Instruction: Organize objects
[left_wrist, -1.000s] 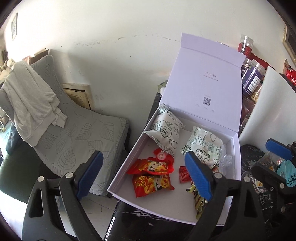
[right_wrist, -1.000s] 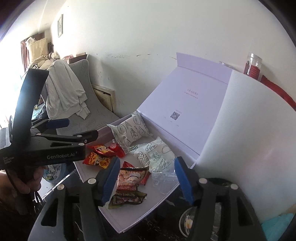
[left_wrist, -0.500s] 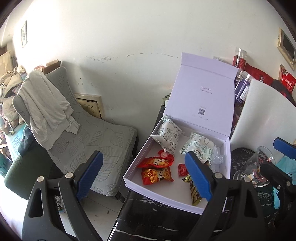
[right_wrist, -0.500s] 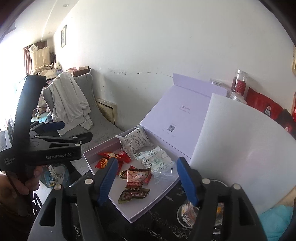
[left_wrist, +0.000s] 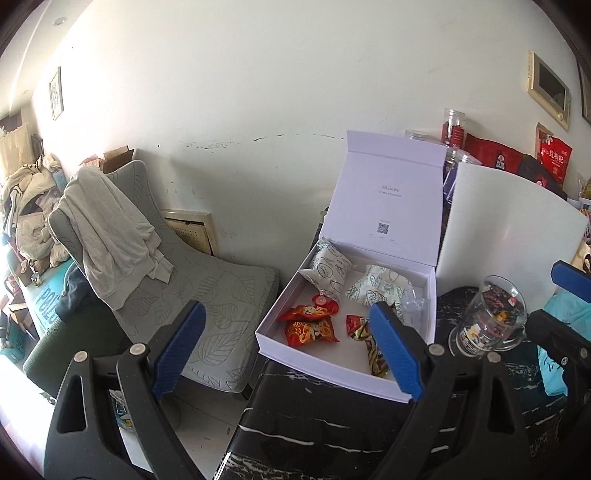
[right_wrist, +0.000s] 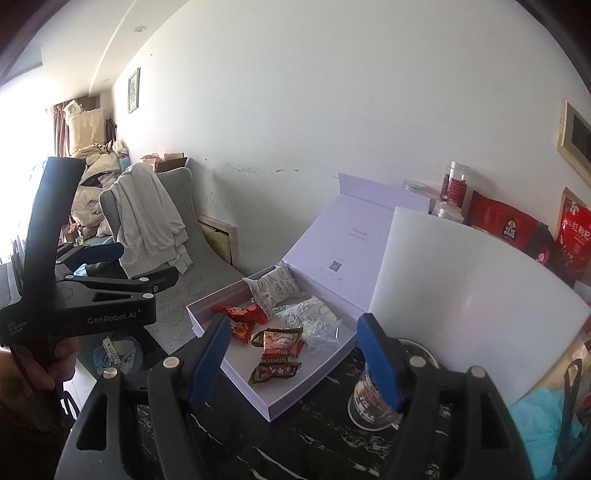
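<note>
Several snack packets already lie inside the open white box (left_wrist: 413, 391) on the dark marbled desk (left_wrist: 332, 435): two pale leaf-print pouches (left_wrist: 327, 264) toward the hinged lid, red-and-yellow packets (left_wrist: 310, 326) nearer the front wall, and a brown-wrapped snack (right_wrist: 275, 369) beside a crumpled clear wrapper (right_wrist: 323, 338). The box's lid stands upright against a white board (right_wrist: 461, 295). Both claws hang back from the box and hold nothing: the left claw (left_wrist: 288, 350) is spread wide with only air between its blue pads, and the right claw (right_wrist: 293, 363) is opening, also with nothing between its pads. A glass mug (left_wrist: 487, 321) with small items inside stands on the desk just right of the box, outside it. Judging from this, the packing looks largely done; what seems left is any item in or around the mug, then lowering the lid. Jars and red bags along the wall look like background stock, though that cannot be settled here.
</note>
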